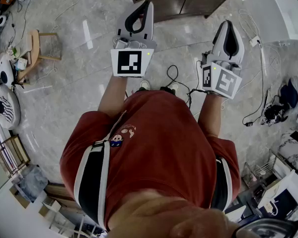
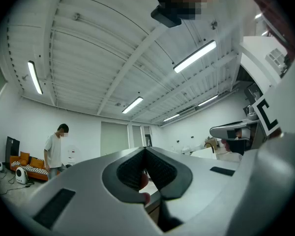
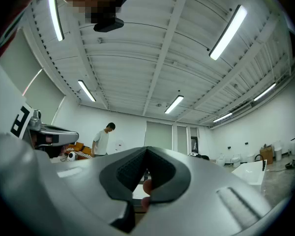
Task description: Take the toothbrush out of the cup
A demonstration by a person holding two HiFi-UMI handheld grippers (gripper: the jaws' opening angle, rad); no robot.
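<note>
At far left of head view: wooden stool (image 1: 37, 48) on grey marble floor (image 1: 79, 108). Left tongs (image 1: 148, 5) pressed together, nothing between. Right tongs (image 1: 229, 25) likewise closed, empty. Both aimed slightly upward toward ceiling strip lights (image 2: 194, 56). Cup and toothbrush in no view; no worktop seen. Likely risk: loose cables (image 1: 169, 73) by feet could snag step while searching. Large white-walled room; bystander (image 3: 102, 140) far off.

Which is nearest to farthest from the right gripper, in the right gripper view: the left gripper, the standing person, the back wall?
1. The left gripper, close by at the left edge.
2. The standing person, left of centre, across the room.
3. The back wall, behind that person.
</note>
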